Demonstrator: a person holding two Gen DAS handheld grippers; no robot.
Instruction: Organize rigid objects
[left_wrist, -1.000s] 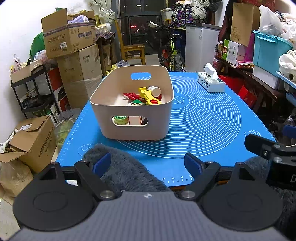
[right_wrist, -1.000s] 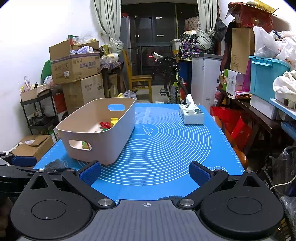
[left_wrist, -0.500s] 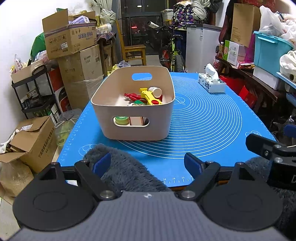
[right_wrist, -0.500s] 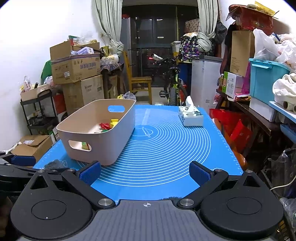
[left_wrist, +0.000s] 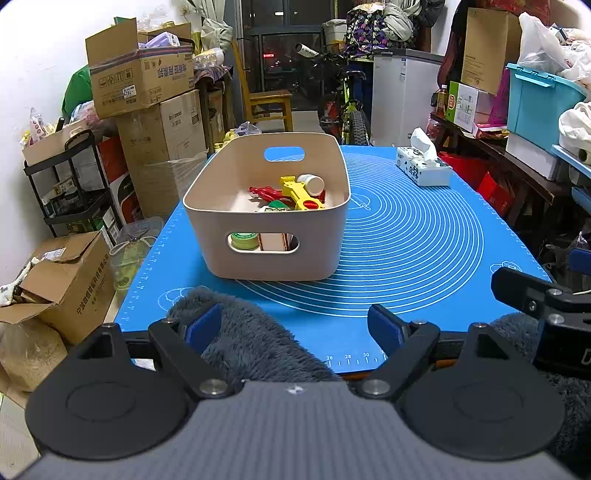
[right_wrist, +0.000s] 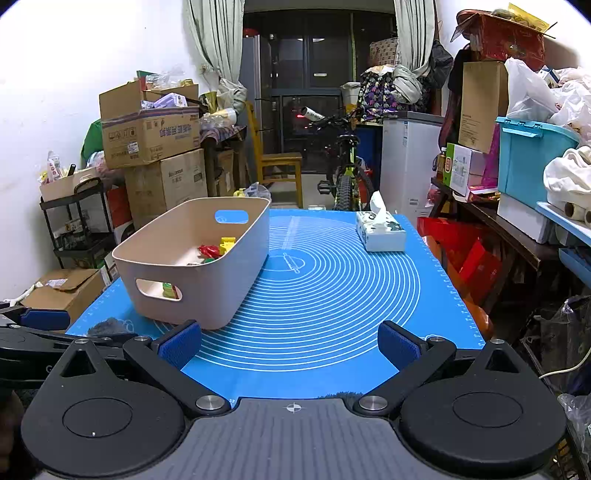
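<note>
A beige plastic bin stands on the blue mat. It holds several small items: a yellow toy, a red piece, a white bottle and a green tape roll seen through the handle slot. The bin also shows in the right wrist view. My left gripper is open and empty at the mat's near edge, short of the bin. My right gripper is open and empty, to the right of the bin.
A tissue box sits at the mat's far right. A grey fluffy cloth lies at the near edge under my left gripper. Cardboard boxes stack to the left. A cluttered shelf and a blue tub stand to the right.
Both views have barely shifted. The bin and its contents have not moved, and both grippers stay open.
</note>
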